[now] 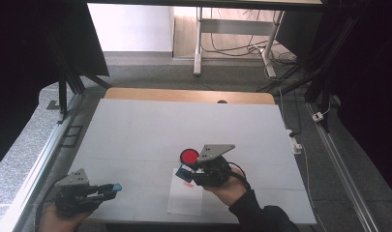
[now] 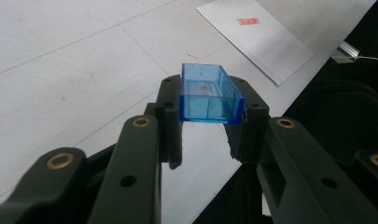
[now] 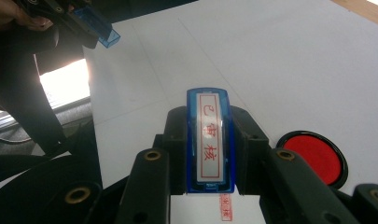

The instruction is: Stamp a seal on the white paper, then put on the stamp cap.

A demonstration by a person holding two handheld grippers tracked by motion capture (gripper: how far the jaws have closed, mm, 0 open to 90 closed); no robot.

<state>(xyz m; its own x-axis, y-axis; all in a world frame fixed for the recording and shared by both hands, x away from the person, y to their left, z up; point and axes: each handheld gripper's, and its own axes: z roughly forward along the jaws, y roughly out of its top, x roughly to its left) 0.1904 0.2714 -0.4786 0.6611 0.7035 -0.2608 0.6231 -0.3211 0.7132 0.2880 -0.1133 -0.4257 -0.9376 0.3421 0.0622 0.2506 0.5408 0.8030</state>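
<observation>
Fingers on both grippers are clamped on something, one item each. From the high view: two grippers, the left gripper [image 1: 117, 187] sitting by the near left corner of the surface [image 1: 135, 130] with a small blue cap [image 1: 117, 186] pinched at its tip, and the right gripper [image 1: 185, 172] near the middle of the near edge gripping a blue stamp [image 1: 184, 172]. One sheet of white paper [image 1: 184, 200] lies at the near edge under that stamp, with one red imprint [image 1: 188, 185] on it. One round red ink pad [image 1: 189, 156] sits just beyond the right gripper.

Left gripper view: one clear blue cap [image 2: 209, 98], open side up, squeezed between the two black fingers [image 2: 170, 121]. Farther off, the one paper [image 2: 256, 39] with its single red imprint [image 2: 248, 21].

Right gripper view: one stamp [image 3: 210, 140] held between the fingers [image 3: 177, 140], its label with three red characters facing up. One red ink pad [image 3: 317, 157] is just beside it, and a red imprint [image 3: 225, 207] peeks out below the stamp. Up in the corner, the other gripper with the blue cap [image 3: 100, 29].
</observation>
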